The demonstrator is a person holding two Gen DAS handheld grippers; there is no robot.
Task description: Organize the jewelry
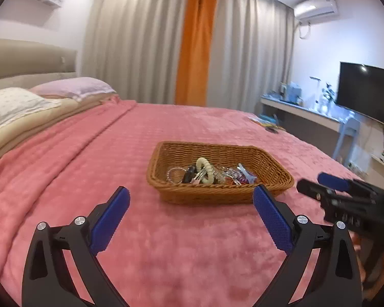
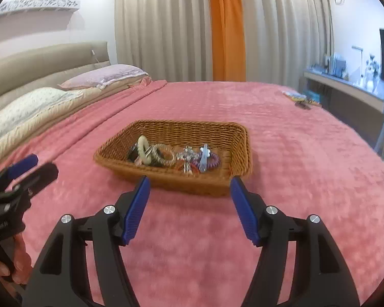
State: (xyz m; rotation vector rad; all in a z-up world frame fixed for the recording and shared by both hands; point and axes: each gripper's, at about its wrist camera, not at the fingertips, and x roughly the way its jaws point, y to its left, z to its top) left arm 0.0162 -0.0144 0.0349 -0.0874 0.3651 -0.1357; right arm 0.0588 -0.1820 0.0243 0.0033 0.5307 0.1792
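The shallow brown woven wicker basket (image 1: 219,176) sits mid-bed on the pink plush blanket (image 1: 89,166), holding a tangled heap of jewelry (image 2: 174,156): cream beaded bracelet, rings, coiled bands, a pale blue clip. Sorting looks barely begun, or already gathered. Left gripper (image 1: 190,199) and right gripper (image 2: 189,188) hover before the basket, both released and empty

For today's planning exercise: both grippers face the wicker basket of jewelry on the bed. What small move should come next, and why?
Probably ease the right gripper forward over the basket rim: it is open, empty, and short of the jewelry pile inside.
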